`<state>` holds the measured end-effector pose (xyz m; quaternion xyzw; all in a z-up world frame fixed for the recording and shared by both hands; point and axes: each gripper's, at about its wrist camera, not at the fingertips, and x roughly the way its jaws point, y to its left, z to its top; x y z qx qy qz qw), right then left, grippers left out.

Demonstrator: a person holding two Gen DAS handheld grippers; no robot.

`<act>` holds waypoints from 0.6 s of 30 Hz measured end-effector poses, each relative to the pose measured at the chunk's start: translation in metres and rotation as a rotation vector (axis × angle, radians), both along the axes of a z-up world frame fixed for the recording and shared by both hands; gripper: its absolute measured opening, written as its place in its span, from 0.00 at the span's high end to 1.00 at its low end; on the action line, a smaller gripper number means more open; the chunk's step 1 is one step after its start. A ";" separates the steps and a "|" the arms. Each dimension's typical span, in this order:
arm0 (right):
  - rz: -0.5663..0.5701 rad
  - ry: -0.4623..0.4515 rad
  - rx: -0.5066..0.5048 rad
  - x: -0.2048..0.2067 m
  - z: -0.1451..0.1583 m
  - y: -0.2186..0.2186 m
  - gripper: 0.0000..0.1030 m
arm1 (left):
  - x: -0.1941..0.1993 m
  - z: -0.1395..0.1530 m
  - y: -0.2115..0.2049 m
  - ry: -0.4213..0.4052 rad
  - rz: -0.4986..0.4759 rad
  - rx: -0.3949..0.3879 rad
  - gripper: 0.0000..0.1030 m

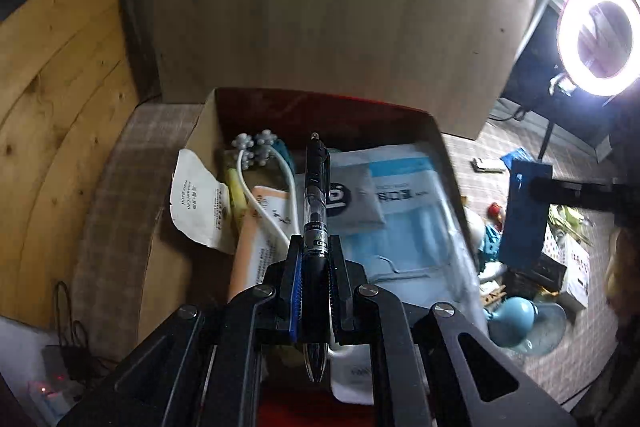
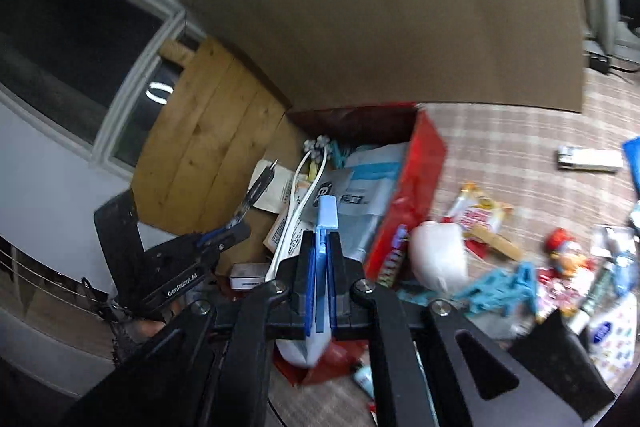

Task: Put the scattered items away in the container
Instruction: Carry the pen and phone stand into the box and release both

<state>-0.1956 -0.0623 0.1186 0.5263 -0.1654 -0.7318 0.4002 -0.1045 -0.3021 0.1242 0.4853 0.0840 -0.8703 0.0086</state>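
Holding a black pen (image 1: 316, 211) clamped in my left gripper (image 1: 315, 259) above the box (image 1: 448, 163); my right gripper (image 2: 322, 259) pinches a blue clip (image 2: 326, 223) alongside.

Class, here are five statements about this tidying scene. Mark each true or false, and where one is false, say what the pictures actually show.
1. The left gripper is shut on a black pen. True.
2. The right gripper is empty. False: it is shut on a flat light blue piece; what that piece is cannot be told.
3. A pack of blue face masks lies inside the red box. True.
4. The cloth beside the box is bare. False: a white pouch, a snack packet and blue pegs still lie scattered on it.
5. A lit ring lamp shows in the left wrist view. True.
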 end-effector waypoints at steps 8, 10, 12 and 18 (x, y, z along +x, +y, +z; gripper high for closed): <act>0.032 -0.028 0.027 -0.005 -0.014 -0.040 0.94 | -0.021 -0.016 -0.011 -0.008 0.023 -0.010 0.90; 0.053 -0.020 0.032 -0.005 -0.014 -0.046 0.91 | -0.024 -0.017 -0.013 -0.008 0.045 -0.039 0.83; 0.067 -0.017 0.056 -0.005 -0.014 -0.051 0.65 | -0.025 -0.019 -0.015 -0.031 0.073 -0.054 0.56; -0.013 0.089 0.123 0.000 0.001 -0.031 0.38 | -0.016 -0.011 -0.005 0.000 0.057 -0.075 0.49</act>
